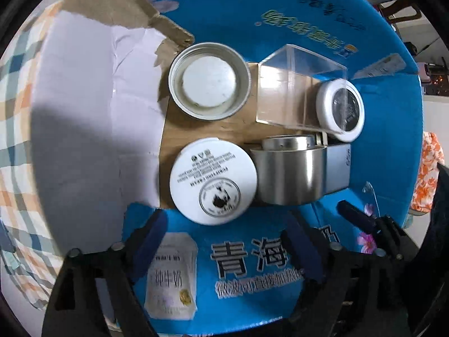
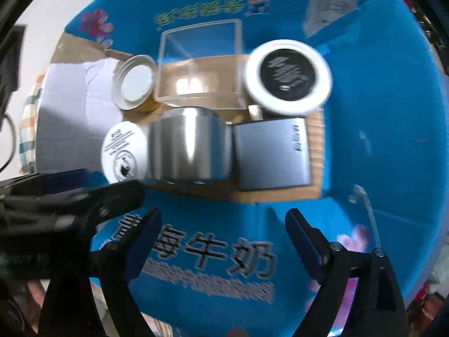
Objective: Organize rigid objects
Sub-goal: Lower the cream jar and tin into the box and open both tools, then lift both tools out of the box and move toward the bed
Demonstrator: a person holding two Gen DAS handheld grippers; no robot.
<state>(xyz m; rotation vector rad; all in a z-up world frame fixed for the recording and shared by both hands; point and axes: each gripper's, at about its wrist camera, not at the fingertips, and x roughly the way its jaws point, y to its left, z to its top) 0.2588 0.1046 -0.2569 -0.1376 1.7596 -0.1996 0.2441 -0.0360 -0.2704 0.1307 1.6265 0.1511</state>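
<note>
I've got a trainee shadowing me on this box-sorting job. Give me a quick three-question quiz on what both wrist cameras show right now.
1. True or false: the left claw is closed on the round steel tin.
2. Multiple choice: the clear plastic box sits between the open silver lid and which item? A) the grey rectangular tin B) the black-topped white jar C) the white jar with printed text
3. Fill in: all the items lie inside a blue ____ carton.

Key:
1. False; both the left claw and right claw are open and empty.
2. B
3. cardboard
</note>
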